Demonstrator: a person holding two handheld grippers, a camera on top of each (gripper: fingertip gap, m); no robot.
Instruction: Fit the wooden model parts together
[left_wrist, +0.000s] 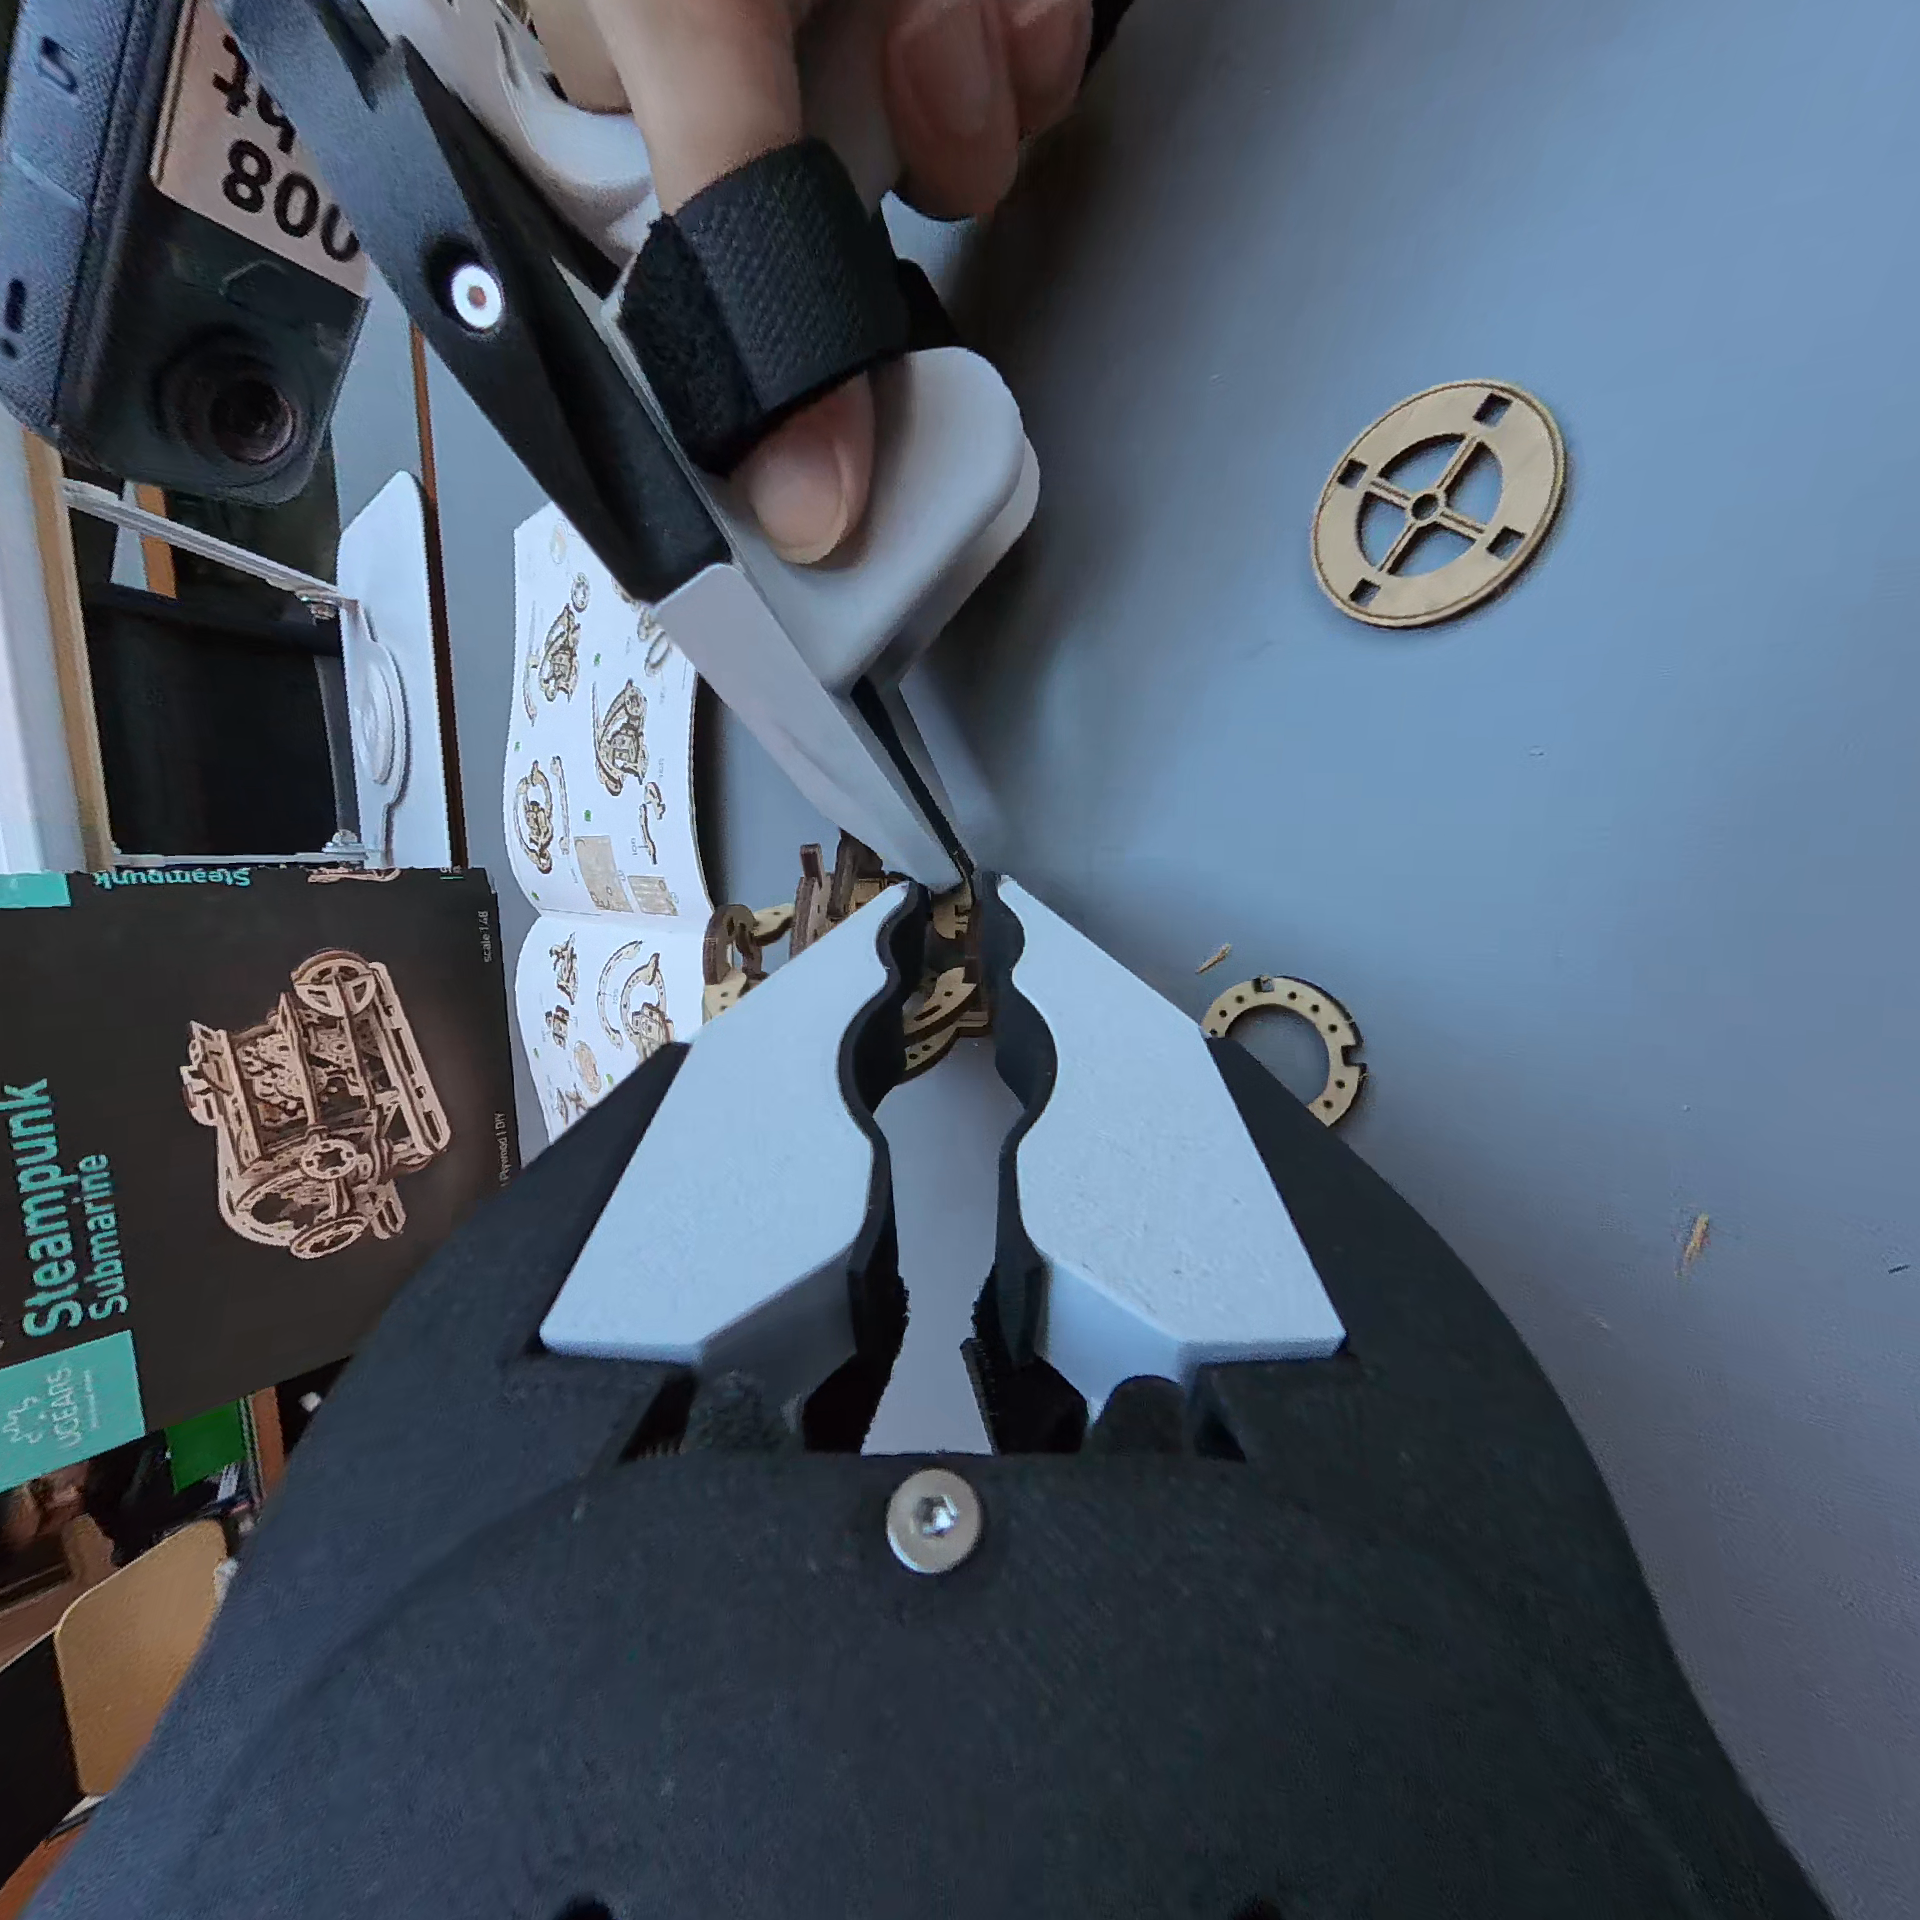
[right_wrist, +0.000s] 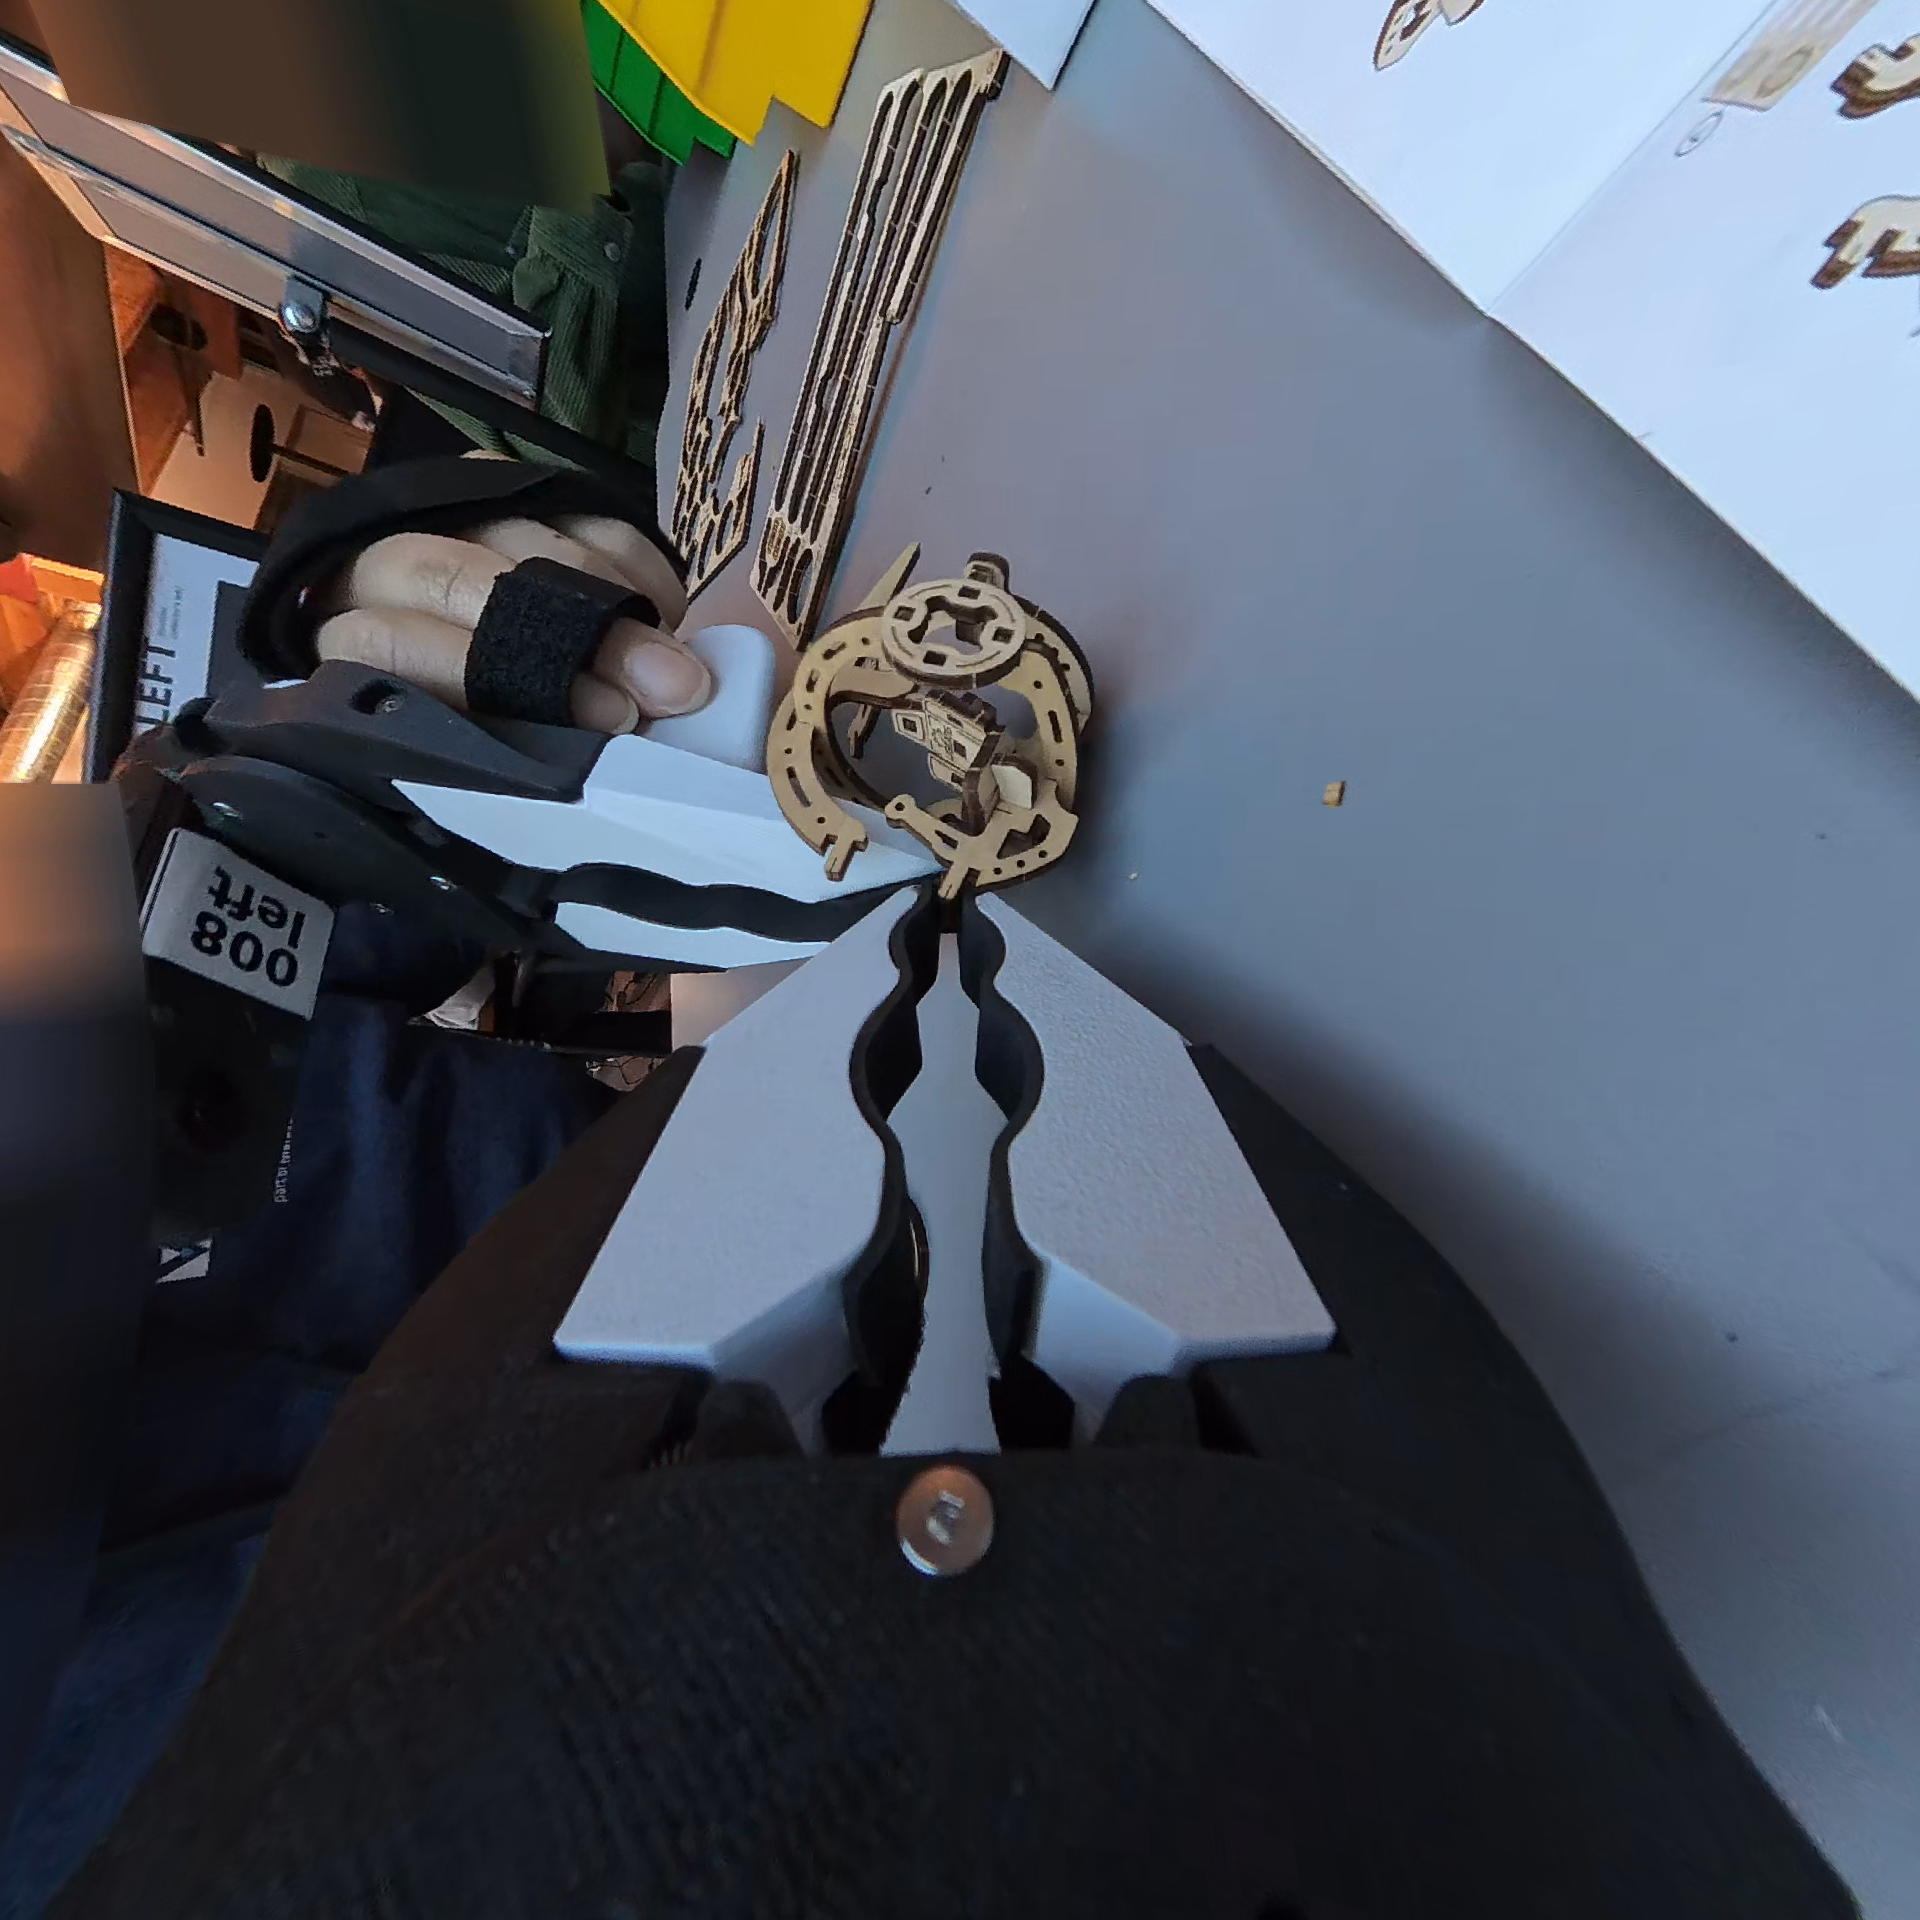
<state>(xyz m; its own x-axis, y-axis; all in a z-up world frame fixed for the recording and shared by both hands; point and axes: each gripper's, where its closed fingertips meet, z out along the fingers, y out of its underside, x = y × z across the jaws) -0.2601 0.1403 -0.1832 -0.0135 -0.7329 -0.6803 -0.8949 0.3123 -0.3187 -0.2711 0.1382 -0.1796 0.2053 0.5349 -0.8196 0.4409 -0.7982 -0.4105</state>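
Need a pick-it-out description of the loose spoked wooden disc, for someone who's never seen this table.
Start on the grey tabletop in the left wrist view, off to the right, away from both grippers. The spoked wooden disc lies flat there alone. Unlike the open notched ring nearer the left gripper, it is a full circle with four spokes and a hub.

The grey table (left_wrist: 1558, 935) lies open to the right of the wooden assembly (right_wrist: 935, 748), broken only by a spoked wooden disc (left_wrist: 1439, 504) and a notched wooden ring (left_wrist: 1294, 1044). The opposite side is crowded by the instruction sheet (left_wrist: 603, 727) and the kit box (left_wrist: 239, 1122). Behind the assembly, passage is blocked by two cut-out plywood sheets (right_wrist: 831, 343). Both grippers are met at the assembly, closing the space around it.
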